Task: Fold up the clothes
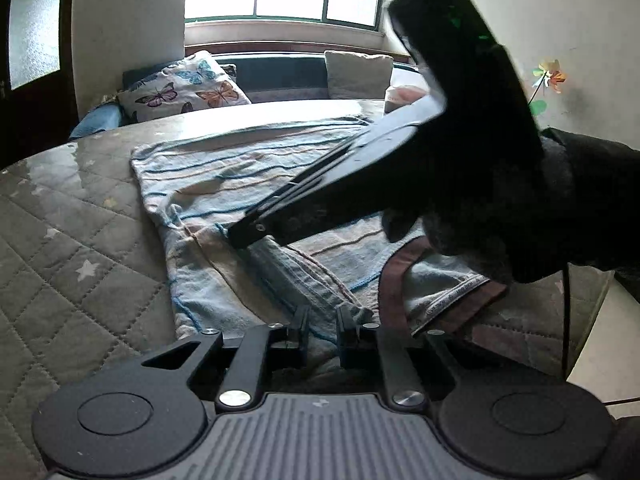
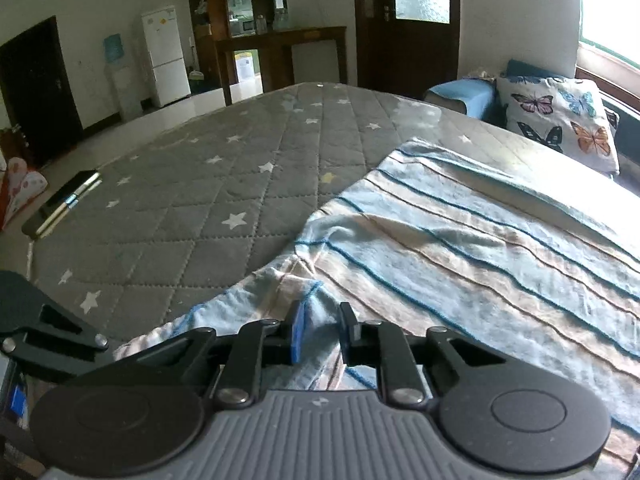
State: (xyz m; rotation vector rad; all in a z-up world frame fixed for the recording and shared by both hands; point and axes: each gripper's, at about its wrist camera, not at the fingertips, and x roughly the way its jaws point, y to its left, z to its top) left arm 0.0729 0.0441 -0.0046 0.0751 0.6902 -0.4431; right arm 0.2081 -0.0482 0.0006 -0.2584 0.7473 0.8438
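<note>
A pale blue and beige striped garment [image 1: 248,176] lies spread on a grey quilted star-pattern cover [image 1: 80,240]. Its brown-trimmed neckline [image 1: 404,276] is near the front right in the left wrist view. My left gripper [image 1: 322,330] is shut on a fold of the garment at its near edge. My right gripper [image 2: 324,332] is shut on a bunched fold of the same garment [image 2: 460,240]. In the left wrist view the right gripper's body [image 1: 400,168] reaches in from the upper right, its tip down on the cloth.
A butterfly cushion [image 1: 184,88] and a pale cushion [image 1: 356,74] lie on a sofa behind, under a window. In the right wrist view a dark phone [image 2: 60,208] lies at the cover's [image 2: 240,160] left edge. A fridge [image 2: 166,56] and doors stand far back.
</note>
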